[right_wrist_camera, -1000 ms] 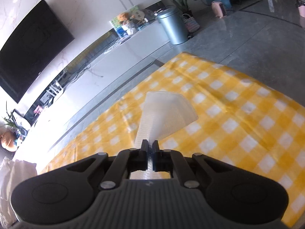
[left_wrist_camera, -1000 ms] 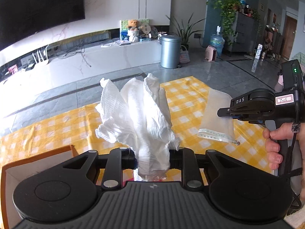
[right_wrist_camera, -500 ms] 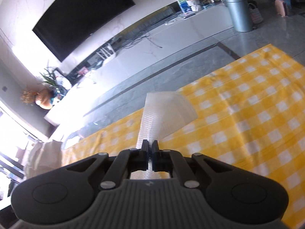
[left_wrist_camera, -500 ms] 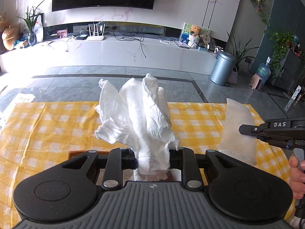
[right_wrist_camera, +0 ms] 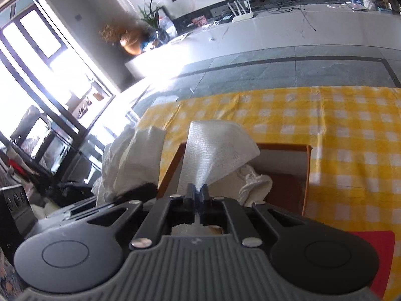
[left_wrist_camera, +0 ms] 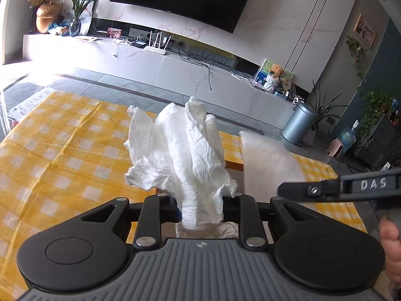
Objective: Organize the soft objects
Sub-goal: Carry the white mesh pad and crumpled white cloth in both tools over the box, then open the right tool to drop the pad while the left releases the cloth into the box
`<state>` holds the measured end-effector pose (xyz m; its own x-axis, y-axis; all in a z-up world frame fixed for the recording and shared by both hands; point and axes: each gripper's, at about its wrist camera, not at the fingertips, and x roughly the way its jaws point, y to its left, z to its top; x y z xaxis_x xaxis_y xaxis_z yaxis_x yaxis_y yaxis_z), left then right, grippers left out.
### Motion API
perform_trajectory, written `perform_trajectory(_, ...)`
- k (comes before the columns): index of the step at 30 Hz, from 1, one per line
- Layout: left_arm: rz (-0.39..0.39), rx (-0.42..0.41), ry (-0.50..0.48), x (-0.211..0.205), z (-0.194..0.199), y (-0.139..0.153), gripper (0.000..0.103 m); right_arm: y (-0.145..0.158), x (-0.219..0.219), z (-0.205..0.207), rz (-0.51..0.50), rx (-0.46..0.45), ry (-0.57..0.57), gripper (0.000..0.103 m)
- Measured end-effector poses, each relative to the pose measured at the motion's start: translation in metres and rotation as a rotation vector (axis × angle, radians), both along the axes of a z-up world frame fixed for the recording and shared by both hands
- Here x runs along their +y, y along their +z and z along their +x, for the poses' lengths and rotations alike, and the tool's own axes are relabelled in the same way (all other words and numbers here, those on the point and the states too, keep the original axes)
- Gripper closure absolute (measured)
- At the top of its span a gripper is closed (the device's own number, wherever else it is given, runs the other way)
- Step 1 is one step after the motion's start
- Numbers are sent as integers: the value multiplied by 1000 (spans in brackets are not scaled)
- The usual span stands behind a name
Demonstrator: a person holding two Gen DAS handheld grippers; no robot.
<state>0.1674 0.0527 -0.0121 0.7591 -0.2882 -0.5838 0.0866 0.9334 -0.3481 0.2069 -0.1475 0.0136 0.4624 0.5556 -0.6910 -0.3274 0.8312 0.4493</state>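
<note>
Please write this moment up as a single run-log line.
left gripper: shut on crumpled paper towel | right gripper: shut on foam sheet | both above open box | tablecloth: yellow check

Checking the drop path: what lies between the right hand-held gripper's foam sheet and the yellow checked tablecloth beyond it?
In the right wrist view, the open cardboard box lies there, white paper inside.

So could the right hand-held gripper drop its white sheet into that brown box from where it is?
Probably yes. The right hand-held gripper, shut on the foam sheet, is already above the open cardboard box. Nothing covers the opening; only some white cloth lies inside.
</note>
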Motion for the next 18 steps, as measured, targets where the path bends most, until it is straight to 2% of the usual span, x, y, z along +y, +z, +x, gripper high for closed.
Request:
perform_trajectory(3, -20, -38, -10, 2, -9, 0, 76, -21, 27, -16, -174, 50, 109, 102)
perform_trajectory(7, -53, -55, -40, 7, -12, -1, 76, -51, 41, -29, -407, 93, 137, 102)
perform_trajectory(12, -80, -45, -38, 23, -14, -7, 76, -82, 63, -41, -736, 14, 151, 102)
perform_trajectory(18, -113, -44, 2, 37, -15, -6, 76, -125, 81, -31, -932, 38, 198, 103)
